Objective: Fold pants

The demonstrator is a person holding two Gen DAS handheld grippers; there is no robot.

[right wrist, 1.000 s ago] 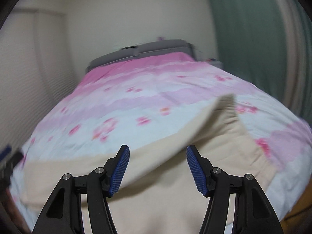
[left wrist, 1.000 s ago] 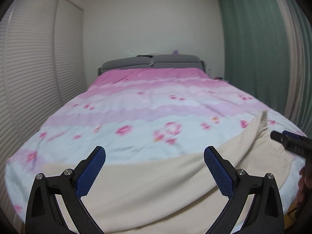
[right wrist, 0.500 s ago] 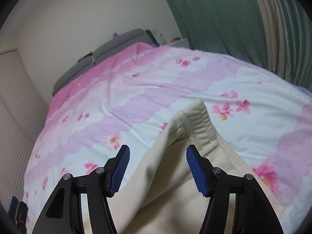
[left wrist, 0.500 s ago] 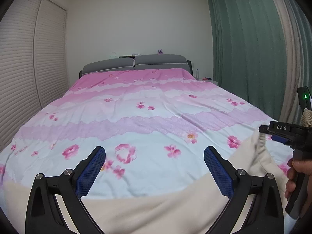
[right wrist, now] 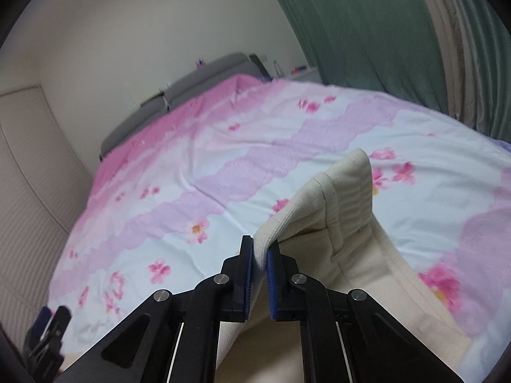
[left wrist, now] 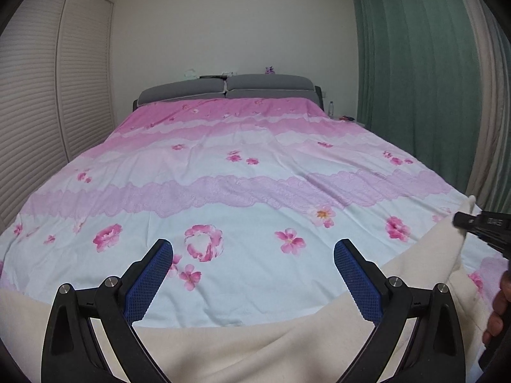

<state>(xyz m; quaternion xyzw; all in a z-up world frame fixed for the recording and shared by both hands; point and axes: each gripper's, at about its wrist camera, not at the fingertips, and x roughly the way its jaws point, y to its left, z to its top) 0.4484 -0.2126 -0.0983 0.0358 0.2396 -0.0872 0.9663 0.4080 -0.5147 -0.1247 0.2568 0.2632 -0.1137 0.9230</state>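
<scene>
Cream pants are lying across the near end of a bed, on a quilt printed with pink flowers, with the ribbed waistband standing up in a raised fold toward the bed's right side. The right gripper is pinching that waistband: its blue-padded fingers have just been closing and are now clamped on the ribbed edge, with cloth showing between the pads. In the left wrist view, the same gripper is appearing at the far right, lifting a peak of cream fabric, with part of a hand below it. The left gripper is hovering over the near edge of the pants with its fingers wide apart, holding nothing. Green curtains are hanging to the right, a grey headboard is sitting at the far end, and slatted wardrobe doors are lining the left wall. To do this step well, the left gripper probably needs a matching hold on the waistband or a leg edge, so both sides rise evenly and the cloth is not bunching or slipping from the single pinch.
</scene>
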